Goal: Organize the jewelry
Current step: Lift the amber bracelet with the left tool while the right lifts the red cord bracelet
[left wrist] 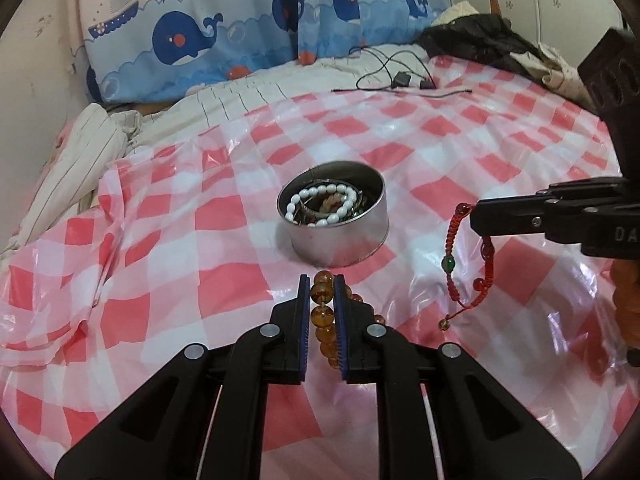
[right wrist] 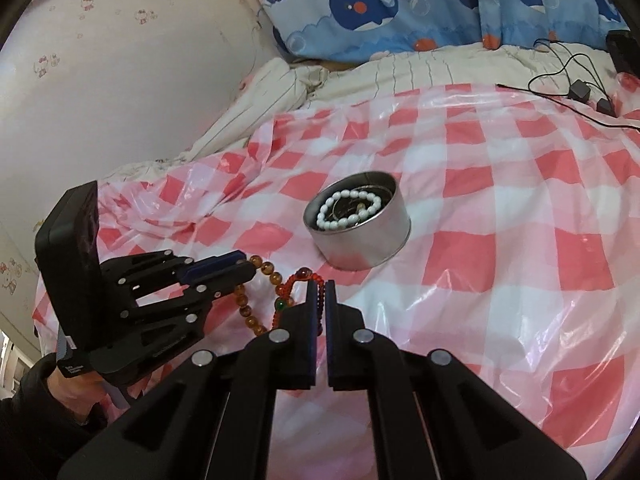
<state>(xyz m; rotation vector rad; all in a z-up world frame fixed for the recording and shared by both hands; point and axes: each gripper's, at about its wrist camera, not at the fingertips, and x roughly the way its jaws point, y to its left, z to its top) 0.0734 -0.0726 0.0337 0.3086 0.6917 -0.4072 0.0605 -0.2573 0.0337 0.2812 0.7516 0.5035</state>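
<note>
We work over a bed (left wrist: pixel 224 92) under a slick checked plastic sheet (left wrist: pixel 168 240). Ahead of both sets of fingers sits the tin (left wrist: pixel 340 236), already holding a white bead bracelet (left wrist: pixel 320 200). Our left gripper (left wrist: pixel 323 300) pinches the amber bead bracelet (left wrist: pixel 322 312); our right gripper (right wrist: pixel 320 300), fully closed, holds the red cord bracelet (right wrist: pixel 294 284). We judge both light and limp, best held by the strand.

Your left wrist camera looks forward and down along its own fingers, close over the checked plastic sheet (left wrist: pixel 224 240), with the round tin (left wrist: pixel 340 236) straight ahead and near. Your right wrist camera looks down likewise, with the tin (right wrist: pixel 360 240) ahead, slightly right. Both views share the tin, the sheet and the whale curtain (left wrist: pixel 180 40) behind it.
</note>
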